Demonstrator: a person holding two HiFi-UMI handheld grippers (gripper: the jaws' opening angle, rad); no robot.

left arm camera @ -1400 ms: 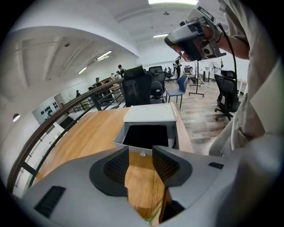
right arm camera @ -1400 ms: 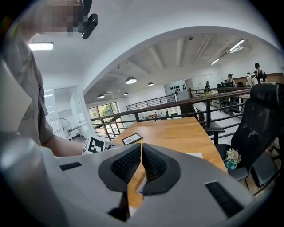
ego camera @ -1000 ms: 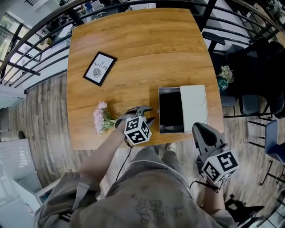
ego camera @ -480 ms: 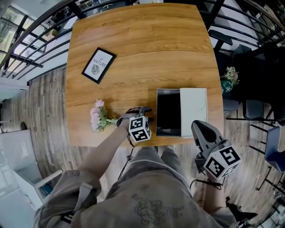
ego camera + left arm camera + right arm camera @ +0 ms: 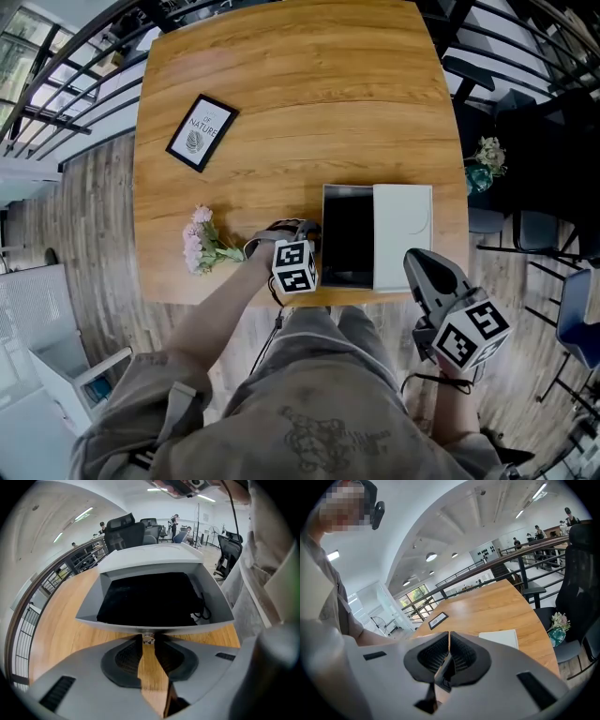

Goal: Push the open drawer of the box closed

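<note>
A white box lies near the table's front edge with its drawer pulled out to the left, black inside. My left gripper is at the drawer's front wall. In the left gripper view its jaws are closing, and the tips flank the small knob on the drawer front and touch its sides. My right gripper hangs off the table's front right corner, jaws shut and empty. The white box top shows beyond it.
A wooden table carries a black-framed picture at the back left and a pink flower bunch left of my left gripper. Railings and dark chairs ring the table. A small potted plant stands to the right.
My left gripper has edged right up to the drawer front and its jaws have narrowed. The right gripper has hardly moved. The drawer stands out as far as before.
</note>
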